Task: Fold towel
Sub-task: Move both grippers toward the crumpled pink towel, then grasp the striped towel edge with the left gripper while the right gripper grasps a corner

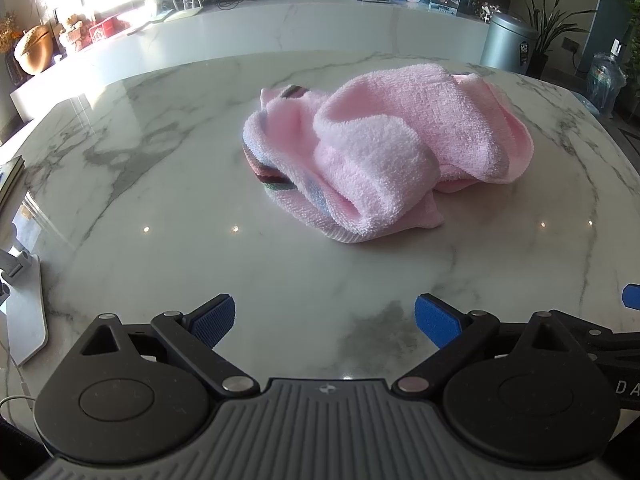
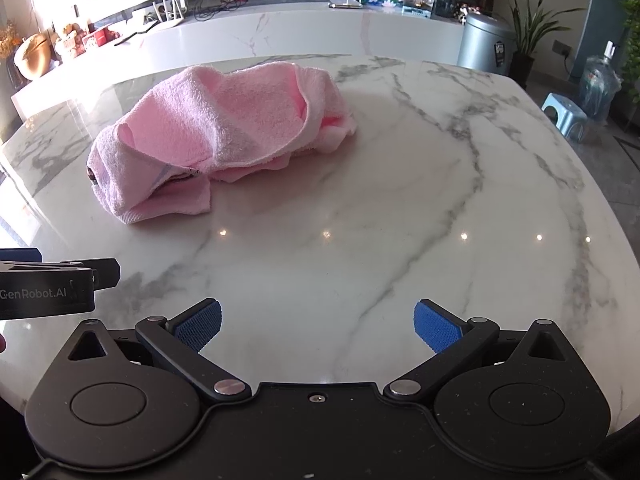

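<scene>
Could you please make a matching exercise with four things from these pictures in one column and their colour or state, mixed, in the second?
Things:
1. towel
2. table
3. left tongs
4. small stool

Descriptions:
A. open, holding nothing
B. pink, crumpled in a heap
C. light blue, on the floor
D. white marble with grey veins

Pairs: 1-B, 2-D, 3-A, 4-C

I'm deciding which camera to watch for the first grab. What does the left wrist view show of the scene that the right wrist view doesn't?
Only the left wrist view shows the towel's striped band clearly, plus a white stand at the table's left edge. Only the right wrist view shows a blue stool beyond the table and the left gripper's side. Both show the crumpled pink towel untouched on the marble table, a grey bin, and their own gripper open: left gripper, right gripper.
</scene>
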Demonstrator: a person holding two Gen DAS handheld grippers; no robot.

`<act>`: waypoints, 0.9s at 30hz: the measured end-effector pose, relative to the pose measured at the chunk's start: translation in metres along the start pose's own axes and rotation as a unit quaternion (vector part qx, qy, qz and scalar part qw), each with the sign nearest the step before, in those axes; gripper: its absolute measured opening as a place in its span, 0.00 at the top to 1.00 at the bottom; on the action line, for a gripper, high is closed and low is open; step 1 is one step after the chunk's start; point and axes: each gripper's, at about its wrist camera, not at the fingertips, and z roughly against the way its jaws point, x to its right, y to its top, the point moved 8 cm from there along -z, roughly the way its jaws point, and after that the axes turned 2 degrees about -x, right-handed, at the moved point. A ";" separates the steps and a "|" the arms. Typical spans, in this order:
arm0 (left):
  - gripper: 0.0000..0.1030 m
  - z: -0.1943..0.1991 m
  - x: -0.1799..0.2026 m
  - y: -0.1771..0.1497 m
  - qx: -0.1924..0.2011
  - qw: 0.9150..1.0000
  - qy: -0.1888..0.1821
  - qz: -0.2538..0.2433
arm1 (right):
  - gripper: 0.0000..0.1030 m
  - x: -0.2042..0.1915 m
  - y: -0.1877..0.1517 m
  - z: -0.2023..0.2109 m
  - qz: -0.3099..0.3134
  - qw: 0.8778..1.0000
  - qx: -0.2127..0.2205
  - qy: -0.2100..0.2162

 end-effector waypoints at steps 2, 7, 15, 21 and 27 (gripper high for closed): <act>0.05 -0.001 0.000 0.000 -0.001 1.000 0.001 0.000 | 0.00 0.000 0.000 -0.001 -0.003 1.000 -0.001 -0.002; 0.05 -0.004 -0.001 -0.001 -0.005 1.000 0.001 0.001 | 0.00 0.000 0.000 -0.004 -0.003 1.000 -0.005 -0.002; 0.05 -0.009 -0.002 0.000 -0.009 1.000 0.003 -0.002 | 0.00 0.001 0.002 -0.011 -0.004 1.000 -0.012 -0.002; 0.05 -0.012 -0.003 0.006 -0.009 1.000 0.007 -0.009 | 0.00 0.002 0.007 -0.015 -0.003 1.000 -0.016 -0.001; 0.05 -0.015 -0.003 0.017 -0.005 1.000 0.003 -0.016 | 0.00 0.004 0.019 -0.018 0.001 1.000 -0.010 0.000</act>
